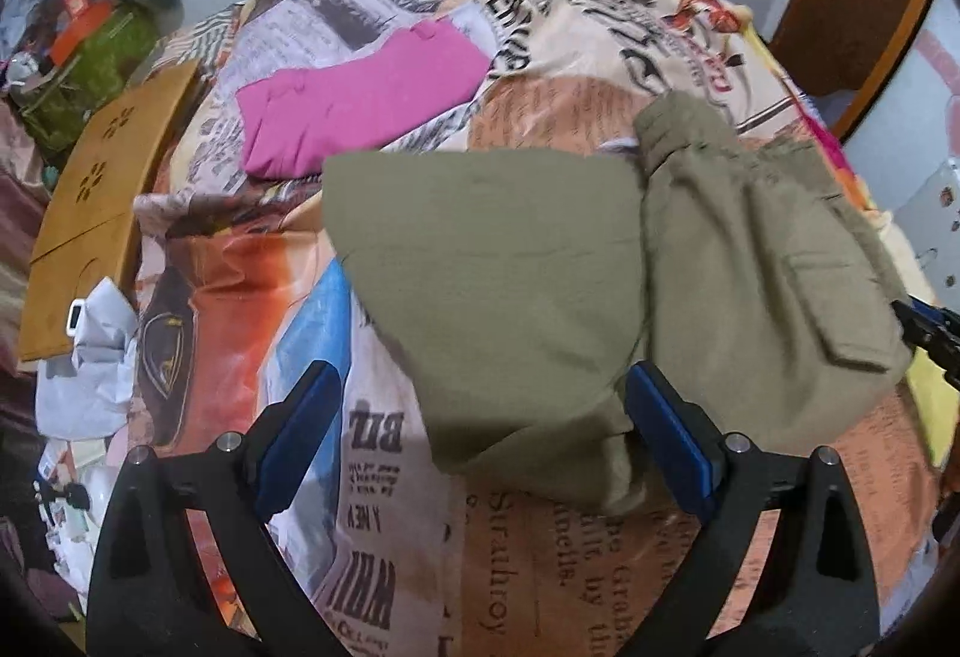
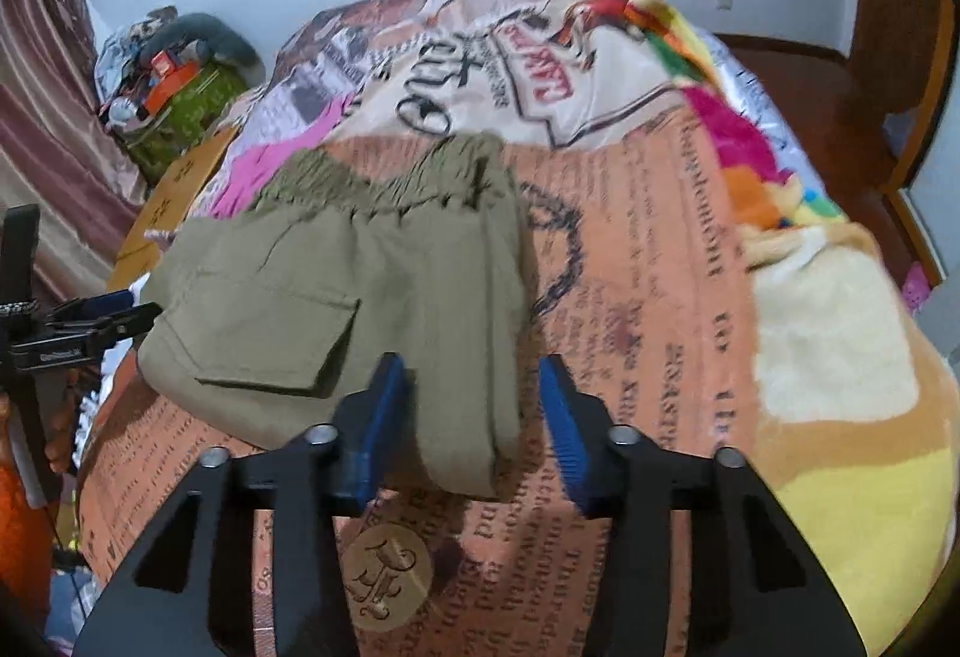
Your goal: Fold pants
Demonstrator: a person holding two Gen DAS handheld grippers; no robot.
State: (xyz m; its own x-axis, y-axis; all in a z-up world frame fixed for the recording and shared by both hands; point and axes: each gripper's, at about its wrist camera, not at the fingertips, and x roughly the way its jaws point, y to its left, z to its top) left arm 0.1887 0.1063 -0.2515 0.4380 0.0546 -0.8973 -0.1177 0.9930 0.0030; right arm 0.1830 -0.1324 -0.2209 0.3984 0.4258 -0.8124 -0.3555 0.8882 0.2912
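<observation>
The left gripper and right gripper both stand spread wide, grasping nothing, at the near edge of the olive pants. The pants lie folded on the printed bedspread, with pink pants behind them.

The folded olive cotton pants lie on the newspaper-print bedspread; behind them (leftward) the folded pink garment.

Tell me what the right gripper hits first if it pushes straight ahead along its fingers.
The right gripper, open, would most likely meet the near folded edge of the olive pants, which already lies between its fingers on the bedspread. Depth is uncertain.
</observation>
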